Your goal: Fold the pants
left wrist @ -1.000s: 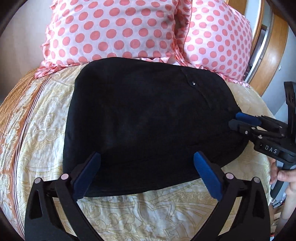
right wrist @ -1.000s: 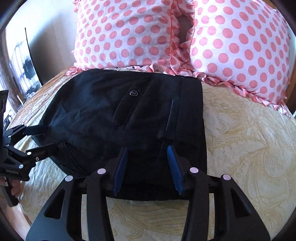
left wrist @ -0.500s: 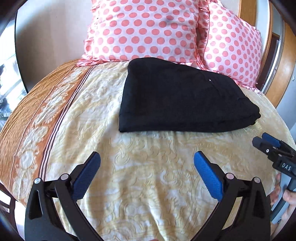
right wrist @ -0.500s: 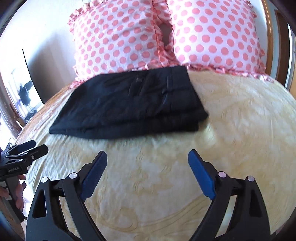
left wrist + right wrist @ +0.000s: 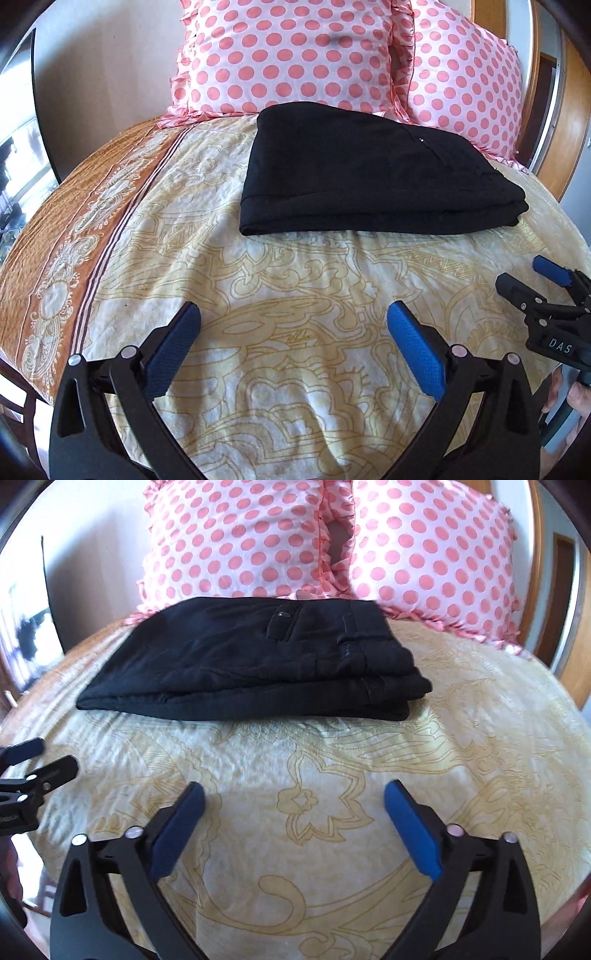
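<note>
Two claws hang above the bed, both spread wide and holding nothing. The left claw (image 5: pixel 291 347) has its blue ribbed pads (image 5: pixel 415 350) well apart over bare bedspread, touching no cloth. The right claw (image 5: pixel 293 827) is spread just as far, its pads also clear of any fabric; it shows again at the right edge of the left wrist view, where its narrower black tips stand parted.

The pants (image 5: pixel 373 184) lie folded into a flat, roughly rectangular black stack on the far part of the bed, just in front of the pillows (image 5: pixel 295 55) and well apart from both claws. The cloth is matte and dark; the right wrist view shows stacked layers at the near edge, a belt loop and a buttoned pocket flap (image 5: pixel 281 624) on top.

The bedspread (image 5: pixel 295 288) is cream with a yellow scrolling floral print, lightly wrinkled, with an orange patterned border along its left side. The pillows are glossy pink with coral dots and ruffled edges.
</note>
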Demonstrator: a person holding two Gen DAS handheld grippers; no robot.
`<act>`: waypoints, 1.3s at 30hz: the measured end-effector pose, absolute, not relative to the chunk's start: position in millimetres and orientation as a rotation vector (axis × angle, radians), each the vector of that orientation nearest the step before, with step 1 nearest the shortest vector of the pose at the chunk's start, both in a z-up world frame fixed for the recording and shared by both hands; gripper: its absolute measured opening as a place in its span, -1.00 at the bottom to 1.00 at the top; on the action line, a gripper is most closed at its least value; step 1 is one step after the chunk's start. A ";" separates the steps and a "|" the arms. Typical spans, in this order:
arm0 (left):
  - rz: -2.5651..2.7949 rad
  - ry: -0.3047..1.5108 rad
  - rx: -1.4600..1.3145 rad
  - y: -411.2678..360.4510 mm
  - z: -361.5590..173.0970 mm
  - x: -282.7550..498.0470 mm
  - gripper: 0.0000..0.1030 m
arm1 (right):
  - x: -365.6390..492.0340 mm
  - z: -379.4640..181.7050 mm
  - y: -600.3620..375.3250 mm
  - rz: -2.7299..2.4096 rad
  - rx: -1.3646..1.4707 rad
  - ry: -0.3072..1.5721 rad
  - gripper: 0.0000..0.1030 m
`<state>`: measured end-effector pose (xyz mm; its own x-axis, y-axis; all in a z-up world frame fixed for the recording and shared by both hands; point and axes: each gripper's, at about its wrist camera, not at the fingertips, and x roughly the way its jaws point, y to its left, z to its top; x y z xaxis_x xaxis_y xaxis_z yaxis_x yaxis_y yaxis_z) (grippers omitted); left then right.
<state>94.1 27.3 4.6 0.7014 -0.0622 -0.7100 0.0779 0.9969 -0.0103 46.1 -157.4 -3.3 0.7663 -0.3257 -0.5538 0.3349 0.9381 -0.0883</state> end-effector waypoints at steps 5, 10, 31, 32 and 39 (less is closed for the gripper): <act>-0.063 0.760 0.044 24.9 1.4 90.6 0.97 | 46.5 -2.7 -158.8 -0.383 0.042 0.597 0.97; -0.041 0.733 0.039 23.7 -0.8 87.0 0.97 | 44.4 -3.7 -156.8 -0.398 0.045 0.586 0.97; -0.006 0.716 0.020 22.7 -1.1 89.8 0.97 | 40.7 -5.5 -155.5 -0.384 0.031 0.549 0.97; -0.005 0.715 0.020 23.1 -1.3 89.9 0.97 | 40.8 -5.5 -155.5 -0.383 0.031 0.549 0.97; -0.006 0.714 0.020 23.7 -1.3 89.8 0.97 | 40.9 -5.6 -155.0 -0.380 0.029 0.546 0.97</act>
